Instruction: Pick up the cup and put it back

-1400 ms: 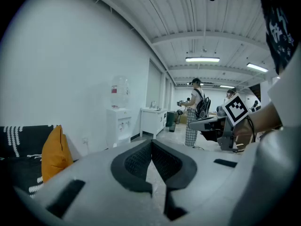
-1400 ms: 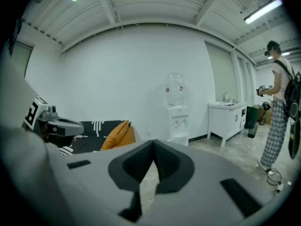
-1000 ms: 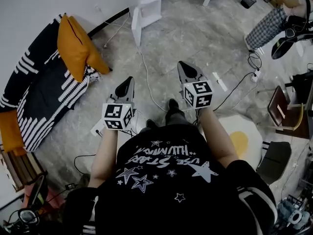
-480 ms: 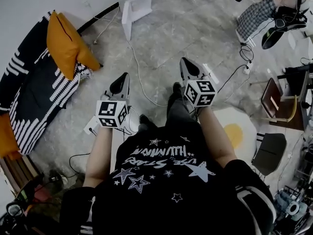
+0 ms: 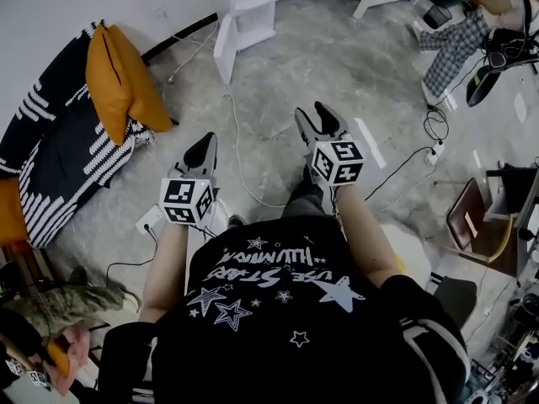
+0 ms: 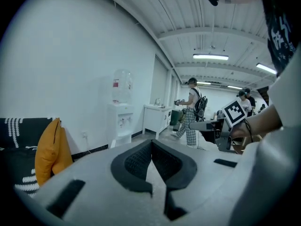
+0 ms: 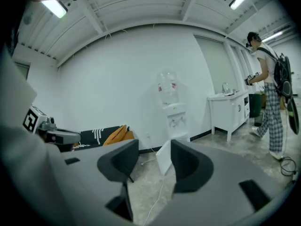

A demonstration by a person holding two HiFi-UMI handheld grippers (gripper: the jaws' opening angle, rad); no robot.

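Observation:
No cup shows in any view. My left gripper (image 5: 202, 145) hangs at waist height over the grey floor, jaws shut with nothing between them; its dark pads meet in the left gripper view (image 6: 151, 147). My right gripper (image 5: 317, 118) is held a little further forward. Its jaws are opening, and a clear gap with only floor behind it shows between the pads in the right gripper view (image 7: 154, 161). Both grippers point toward a white water dispenser (image 5: 244, 7) against the wall.
A black-and-white sofa with an orange cushion (image 5: 114, 78) stands at the left. A white cable (image 5: 240, 154) trails across the floor from the dispenser (image 7: 171, 112). A white cabinet (image 7: 230, 109) stands at its right. A person in checked trousers (image 5: 459, 40) stands at the far right.
The right gripper's jaws were together and now stand apart. Both grippers have shifted slightly. The left one stays shut.

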